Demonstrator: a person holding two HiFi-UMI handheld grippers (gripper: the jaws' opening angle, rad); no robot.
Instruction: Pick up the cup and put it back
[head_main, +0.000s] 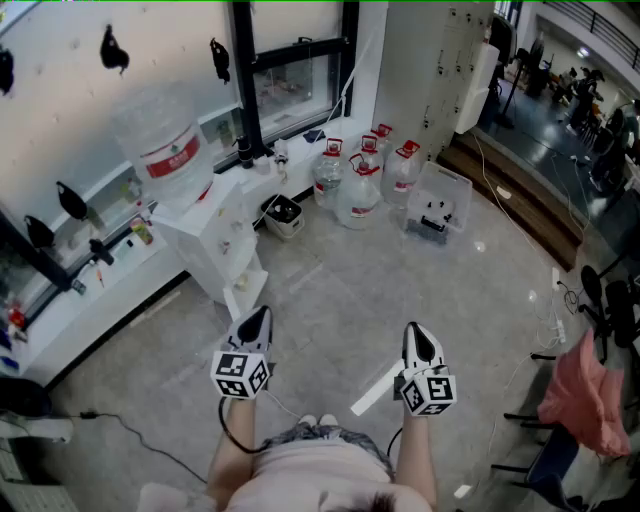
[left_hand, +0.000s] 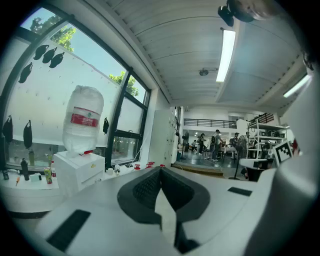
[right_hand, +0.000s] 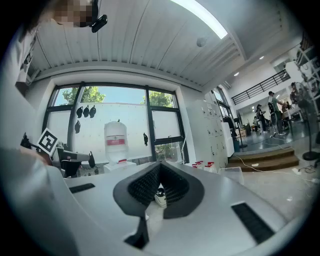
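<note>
I cannot pick out a cup with certainty in any view. My left gripper (head_main: 261, 313) hangs at waist height over the floor, its tip toward the white water dispenser (head_main: 215, 240), which carries an upturned bottle (head_main: 165, 140). In the left gripper view the gripper (left_hand: 160, 170) is shut, pads together with nothing between them, and the dispenser (left_hand: 80, 170) stands ahead at the left. My right gripper (head_main: 415, 328) hangs level with it to the right. Its own view shows that gripper (right_hand: 160, 165) shut and empty too, with a shoe (right_hand: 160, 197) visible below the pads.
Several water jugs (head_main: 360, 175) and a clear plastic box (head_main: 438, 205) stand on the floor by the window. A white counter (head_main: 90, 295) runs along the left. A chair with a pink cloth (head_main: 590, 390) is at the right, near cables. A white strip (head_main: 375, 392) lies on the floor.
</note>
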